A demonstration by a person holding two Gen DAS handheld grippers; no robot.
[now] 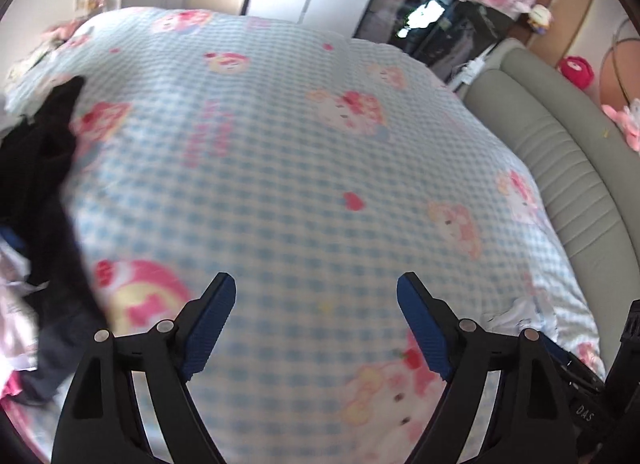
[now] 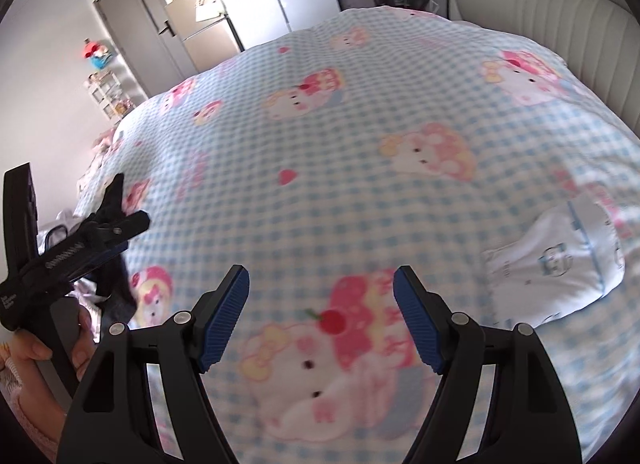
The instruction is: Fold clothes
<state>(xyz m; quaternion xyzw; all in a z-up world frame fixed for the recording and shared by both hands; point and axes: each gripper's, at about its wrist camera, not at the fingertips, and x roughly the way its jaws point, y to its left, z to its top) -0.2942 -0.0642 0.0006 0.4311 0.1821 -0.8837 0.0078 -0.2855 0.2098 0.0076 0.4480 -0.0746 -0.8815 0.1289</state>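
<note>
Both your claws are spread and empty, left claw (image 1: 316,320) and right claw (image 2: 322,316), over the checked bed cover (image 1: 280,152). The dark garment (image 1: 44,192) lies crumpled at the bed's left edge, probably soft, light and floppy; pinch an outer hem or corner.

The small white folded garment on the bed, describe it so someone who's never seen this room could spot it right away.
Start at the blue-and-white checked bedspread with pink cartoon cats. In the right wrist view, look near its right edge, right of the right gripper. There lies the small white folded garment, plain white with a small blue cartoon print, unlike the checked cover around it.
</note>
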